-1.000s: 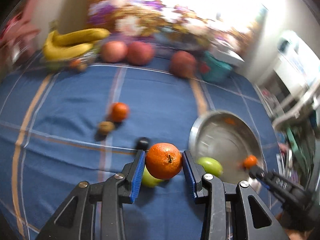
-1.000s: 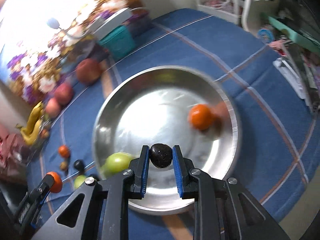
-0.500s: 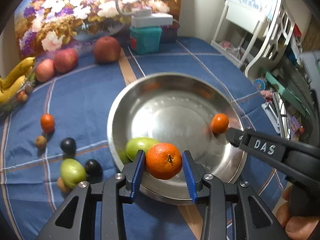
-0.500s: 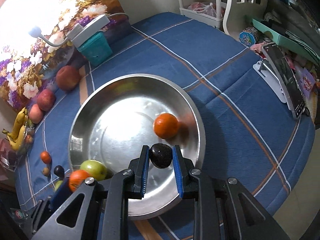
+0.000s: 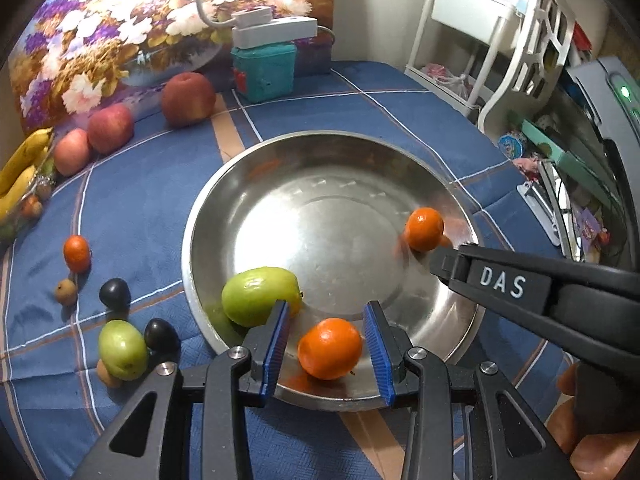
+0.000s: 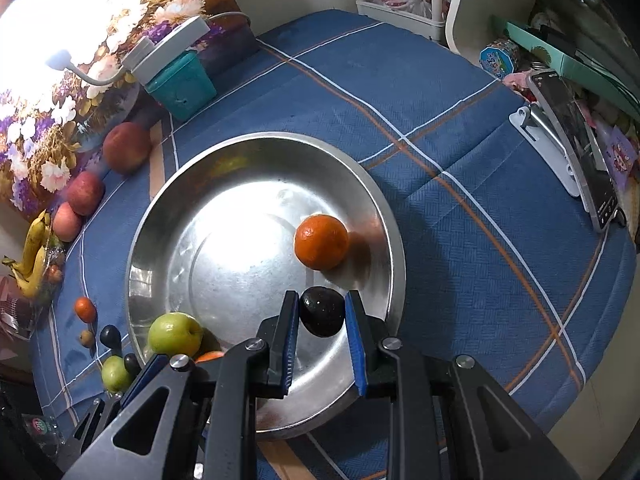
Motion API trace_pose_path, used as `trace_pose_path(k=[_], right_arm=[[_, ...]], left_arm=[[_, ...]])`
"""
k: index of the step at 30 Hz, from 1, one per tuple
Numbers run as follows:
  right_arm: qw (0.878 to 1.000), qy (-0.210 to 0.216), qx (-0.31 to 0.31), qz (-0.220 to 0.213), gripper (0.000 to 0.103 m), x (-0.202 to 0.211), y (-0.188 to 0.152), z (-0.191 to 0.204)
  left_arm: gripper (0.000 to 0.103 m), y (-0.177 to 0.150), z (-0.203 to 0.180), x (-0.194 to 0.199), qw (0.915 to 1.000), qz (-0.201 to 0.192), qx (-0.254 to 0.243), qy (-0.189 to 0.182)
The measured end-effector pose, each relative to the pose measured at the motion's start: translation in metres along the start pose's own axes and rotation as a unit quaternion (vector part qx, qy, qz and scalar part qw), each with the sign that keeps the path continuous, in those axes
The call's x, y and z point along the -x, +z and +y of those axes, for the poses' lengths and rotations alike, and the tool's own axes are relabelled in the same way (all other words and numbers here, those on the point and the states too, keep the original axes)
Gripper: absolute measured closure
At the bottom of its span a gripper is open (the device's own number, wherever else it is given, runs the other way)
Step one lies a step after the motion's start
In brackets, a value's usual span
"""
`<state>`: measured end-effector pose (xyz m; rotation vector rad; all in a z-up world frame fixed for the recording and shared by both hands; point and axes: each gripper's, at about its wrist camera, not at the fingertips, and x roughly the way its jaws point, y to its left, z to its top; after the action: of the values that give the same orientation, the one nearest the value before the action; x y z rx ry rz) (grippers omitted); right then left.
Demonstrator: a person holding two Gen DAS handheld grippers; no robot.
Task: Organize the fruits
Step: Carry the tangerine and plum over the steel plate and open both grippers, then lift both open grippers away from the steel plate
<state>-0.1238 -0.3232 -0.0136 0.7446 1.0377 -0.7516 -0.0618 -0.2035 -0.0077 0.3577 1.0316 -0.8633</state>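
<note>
Fruits sit partly in the steel bowl [image 5: 460,200] and partly out on the bench [image 5: 400,92], so by my reading the sorting is under way, not near done.

Nearest, the left gripper [image 5: 327,346] has its blue pads spread wide, with an orange [image 5: 330,348] lying loose between them on the bowl's near slope; neither pad touches it, so it looks released. The right gripper [image 6: 322,330] has its pads apart too, and a dark plum [image 6: 322,311] sits in the gap over the bowl's near wall. Whether a pad touches it, or it rests on the metal, I cannot tell.

Also in the bowl: a green fruit [image 5: 260,296] by the left rim, its long axis running left to right in the left wrist view, and a second orange [image 5: 425,228] near the right rim.

Left on the bench beside the bowl: a green fruit [image 5: 122,350], two dark plums [image 5: 162,334] [image 5: 115,292], a small orange [image 5: 77,253] and small brown fruits [image 5: 66,291]. Farther back lie three apples [image 5: 188,98] [image 5: 110,128] [image 5: 71,152] and bananas [image 5: 20,172], long axes slanting up toward the wall.
</note>
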Motion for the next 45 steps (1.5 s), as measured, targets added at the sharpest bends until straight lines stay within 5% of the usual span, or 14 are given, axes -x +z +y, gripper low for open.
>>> trace_pose_path(k=[5,9,18,26,30,33,39,45], right_arm=[[1.000,-0.003,0.008,0.003,0.077,-0.003,0.002,0.003],[1.000,-0.007,0.012,-0.002,0.057,-0.001,0.002,0.006],[0.999,-0.009,0.026,-0.025,0.053,0.009,0.000,0.014],[0.997,-0.027,0.049,-0.052,0.049,0.019,-0.001,0.027],[0.996,-0.030,0.060,-0.056,0.049,0.021,-0.003,0.033],[0.995,-0.036,0.073,-0.058,0.048,0.021,-0.006,0.040],[0.989,-0.032,0.126,-0.066,0.017,0.019,-0.016,0.065],[0.982,-0.006,0.167,-0.088,0.017,0.022,-0.026,0.089]], left_arm=[[0.061,0.000,0.001,-0.001,1.0000,0.006,0.002,-0.002],[0.051,0.000,0.006,0.004,0.9999,0.001,0.012,-0.010],[0.029,0.000,0.021,0.014,0.9988,0.003,0.047,-0.011],[0.015,-0.002,0.063,0.027,0.9919,0.000,0.126,0.015],[0.000,-0.002,0.088,0.042,0.9849,-0.025,0.167,0.040],[0.000,-0.002,0.105,0.050,0.9793,-0.041,0.183,0.077],[0.000,-0.007,0.141,0.055,0.9658,-0.046,0.201,0.157],[0.000,-0.010,0.165,0.067,0.9576,-0.061,0.198,0.201]])
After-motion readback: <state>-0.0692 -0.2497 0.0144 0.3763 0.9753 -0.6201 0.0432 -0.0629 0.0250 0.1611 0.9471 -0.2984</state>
